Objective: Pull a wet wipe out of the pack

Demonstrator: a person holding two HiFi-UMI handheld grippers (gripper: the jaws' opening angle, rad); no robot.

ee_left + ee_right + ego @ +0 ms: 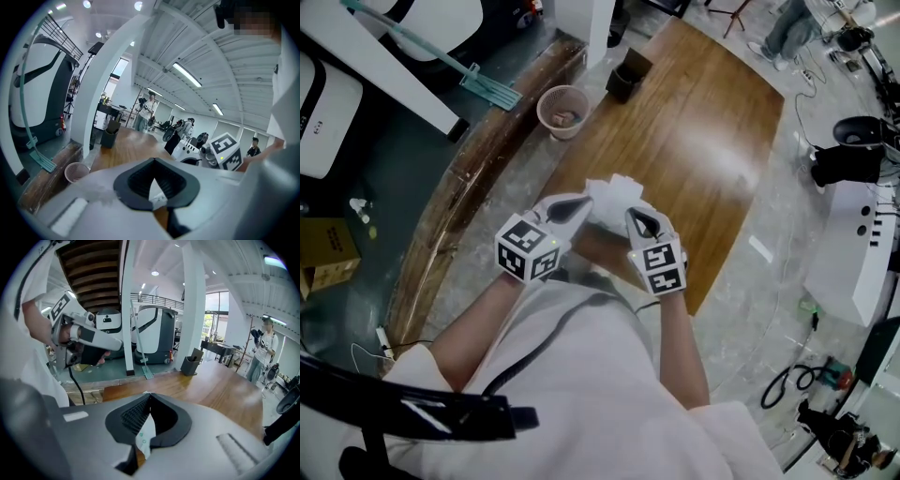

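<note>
Head view, frame centre: left gripper [579, 208] and right gripper [634, 217] are both clamped onto the white wipes pack [614, 192], held over the wooden surface [703, 141]. Light, limp, slick material is expected, so the wipe's edge should be pinched.

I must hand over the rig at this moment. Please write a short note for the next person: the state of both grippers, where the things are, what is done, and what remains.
Left gripper: shut on the left side of the white bundle.
Right gripper: shut on the right side of the same bundle.
Bundle: held in the air between the grippers, above the wooden table. Pack and wipe cannot be told apart here.
Done: both grips are set.
Left: probably draw the grippers apart, gently, until one wipe comes free of the pack.
</note>
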